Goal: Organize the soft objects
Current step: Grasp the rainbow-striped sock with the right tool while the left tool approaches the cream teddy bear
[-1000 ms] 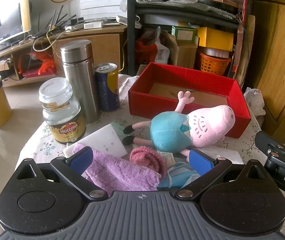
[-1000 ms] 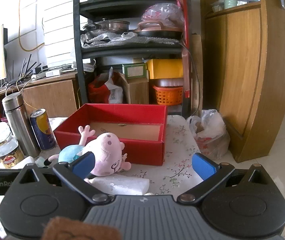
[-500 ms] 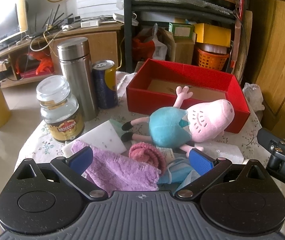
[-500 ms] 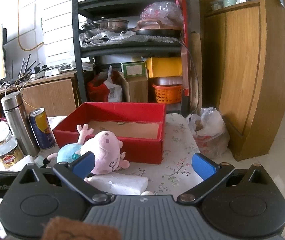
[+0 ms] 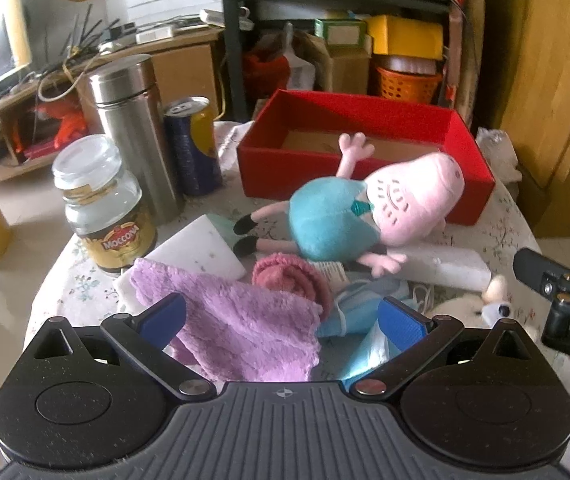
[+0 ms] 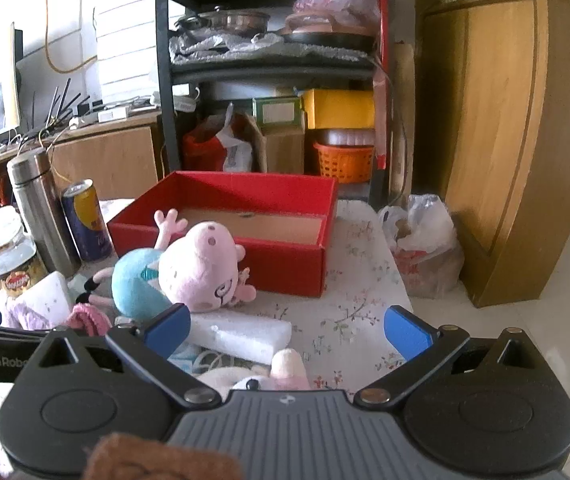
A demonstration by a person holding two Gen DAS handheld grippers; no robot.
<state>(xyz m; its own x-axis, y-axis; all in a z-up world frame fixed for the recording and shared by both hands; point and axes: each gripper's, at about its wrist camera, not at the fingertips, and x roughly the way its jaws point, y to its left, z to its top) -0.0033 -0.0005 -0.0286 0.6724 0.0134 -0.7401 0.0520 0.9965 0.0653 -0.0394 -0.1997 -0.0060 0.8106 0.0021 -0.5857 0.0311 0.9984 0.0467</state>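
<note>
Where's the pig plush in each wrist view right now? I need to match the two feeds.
Left wrist: pig plush lies right of centre, on its back just in front of the red box.
Right wrist: pig plush sits left of centre, against the box's front-left corner.
Shared landmark: the red box.

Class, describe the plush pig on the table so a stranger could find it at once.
Find the open red cardboard box on the floral-clothed table. Lying against its front wall is the plush pig. Unlike the purple fluffy towel nearby, it has a pink snout and a teal dress.
</note>
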